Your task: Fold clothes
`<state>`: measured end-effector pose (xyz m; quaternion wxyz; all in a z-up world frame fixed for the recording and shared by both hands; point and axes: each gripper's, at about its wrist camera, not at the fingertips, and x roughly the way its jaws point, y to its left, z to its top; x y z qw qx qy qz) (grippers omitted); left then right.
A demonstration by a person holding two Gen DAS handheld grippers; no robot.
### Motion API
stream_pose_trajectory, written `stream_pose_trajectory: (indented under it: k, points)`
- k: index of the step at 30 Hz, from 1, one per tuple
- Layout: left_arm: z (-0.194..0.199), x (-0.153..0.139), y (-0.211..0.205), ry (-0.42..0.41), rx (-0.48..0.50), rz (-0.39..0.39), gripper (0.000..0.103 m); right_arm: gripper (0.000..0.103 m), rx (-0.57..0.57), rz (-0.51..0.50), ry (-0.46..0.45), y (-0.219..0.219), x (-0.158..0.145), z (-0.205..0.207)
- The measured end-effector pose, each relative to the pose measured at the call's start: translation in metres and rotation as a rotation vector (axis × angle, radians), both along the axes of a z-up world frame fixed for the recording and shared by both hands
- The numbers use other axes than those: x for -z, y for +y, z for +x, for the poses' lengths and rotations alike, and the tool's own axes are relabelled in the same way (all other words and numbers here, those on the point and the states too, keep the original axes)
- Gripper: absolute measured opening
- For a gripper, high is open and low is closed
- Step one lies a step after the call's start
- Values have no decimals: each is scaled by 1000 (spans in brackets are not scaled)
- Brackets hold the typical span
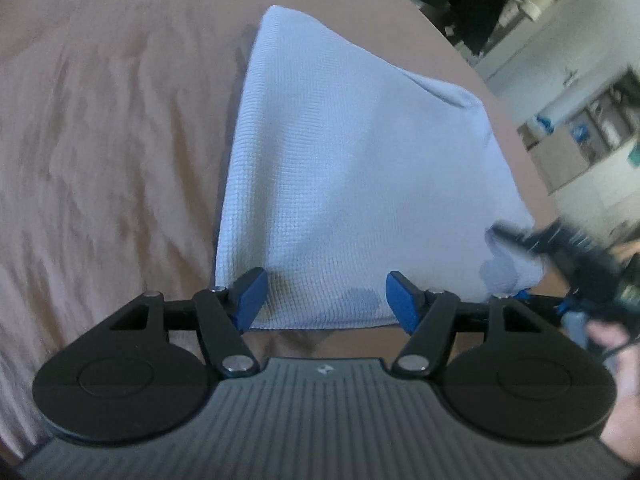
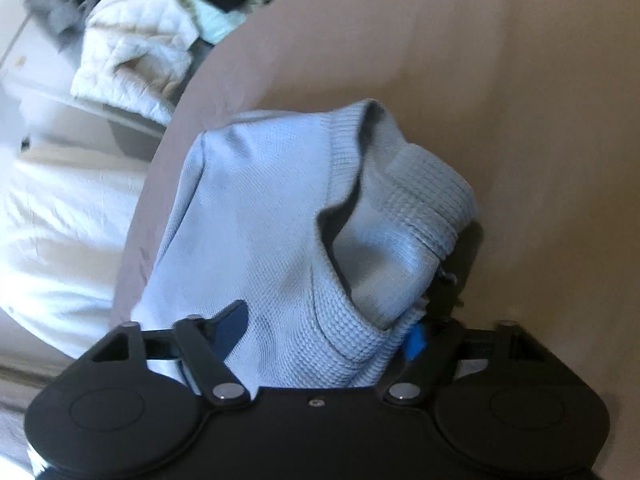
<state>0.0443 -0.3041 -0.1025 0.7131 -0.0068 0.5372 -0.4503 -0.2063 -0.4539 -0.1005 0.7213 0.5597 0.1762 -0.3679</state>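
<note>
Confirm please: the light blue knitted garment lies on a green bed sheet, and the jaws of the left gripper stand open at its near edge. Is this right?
One detail is wrong: the bed sheet is pinkish brown, not green, as the left wrist view shows. The rest holds: the light blue knitted garment lies on it, and the left gripper has its jaws open at the near edge.

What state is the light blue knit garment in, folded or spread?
Folded. The light blue knit garment lies as a compact doubled panel on the brown bedsheet; the right wrist view shows layered edges and ribbed trim bunched over.
</note>
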Motion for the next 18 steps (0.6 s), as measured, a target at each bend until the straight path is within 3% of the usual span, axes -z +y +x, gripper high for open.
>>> stream_pose_trajectory:
  k: [1, 5, 7, 10, 12, 14, 16, 18]
  points:
    - [2, 1, 4, 20, -7, -8, 65, 19, -39, -23, 20, -5, -1, 3]
    - [8, 2, 16, 86, -35, -32, 64, 17, -92, -154, 74, -16, -26, 13]
    - [10, 0, 20, 102, -49, -34, 64, 16, -164, -272, 136, -12, -46, 31]
    - [14, -4, 30, 104, -84, -38, 63, 16, -408, -564, 294, 12, -81, 85]
    - [16, -6, 36, 102, -112, -42, 64, 16, -681, -782, 439, 48, -93, 122]
    - [19, -9, 43, 99, -139, -45, 64, 16, -909, -958, 527, 85, -90, 146]
    - [22, -11, 49, 96, -166, -49, 64, 16, -1035, -1028, 542, 108, -78, 158]
    - [24, -14, 55, 94, -194, -52, 64, 16, -1095, -1014, 549, 115, -63, 165]
